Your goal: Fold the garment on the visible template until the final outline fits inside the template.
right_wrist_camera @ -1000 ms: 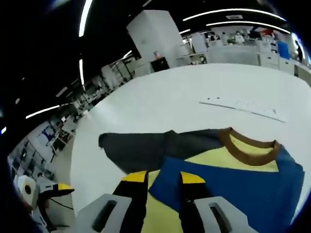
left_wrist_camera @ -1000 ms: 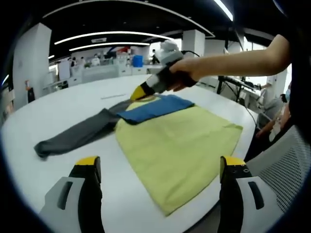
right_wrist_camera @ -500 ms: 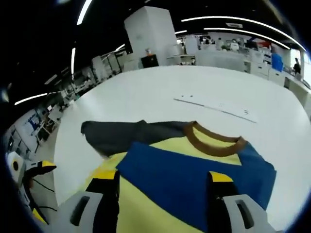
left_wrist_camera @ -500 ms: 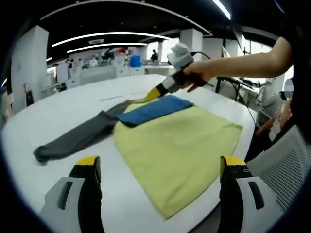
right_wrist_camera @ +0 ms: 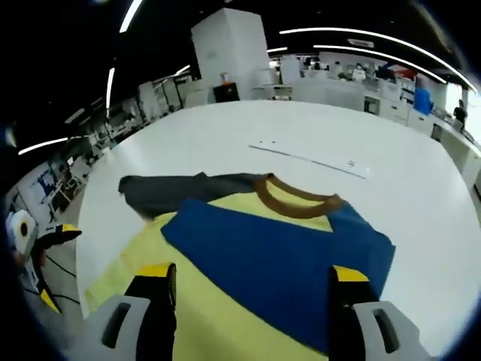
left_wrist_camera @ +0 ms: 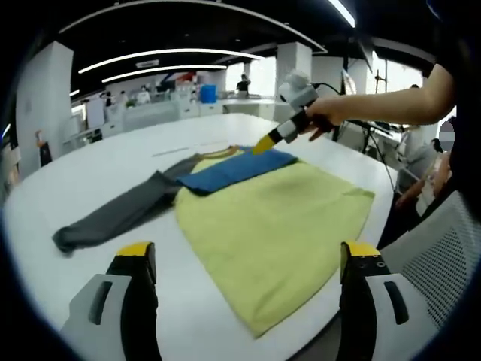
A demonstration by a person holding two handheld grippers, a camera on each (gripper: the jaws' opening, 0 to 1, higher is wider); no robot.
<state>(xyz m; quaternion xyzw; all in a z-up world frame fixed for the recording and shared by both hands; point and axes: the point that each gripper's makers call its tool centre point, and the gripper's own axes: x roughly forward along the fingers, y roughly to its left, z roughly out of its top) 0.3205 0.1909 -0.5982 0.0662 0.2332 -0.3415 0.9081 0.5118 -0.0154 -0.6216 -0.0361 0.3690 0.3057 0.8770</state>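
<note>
Garment [left_wrist_camera: 270, 218] flat on white table [left_wrist_camera: 90, 165], grey sleeve [left_wrist_camera: 113, 214] trailing out sideways. Nearest to left gripper [left_wrist_camera: 244, 301], wide open, empty. Right gripper [right_wrist_camera: 252, 297] over blue fold [right_wrist_camera: 278, 252], open, empty.

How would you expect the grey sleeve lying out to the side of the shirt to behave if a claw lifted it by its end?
The grey sleeve would probably droop: it lies limp and creased on the white table. It looks thin, so likely light. Lifting it might tug the yellow body and disturb the folded blue sleeve.
</note>
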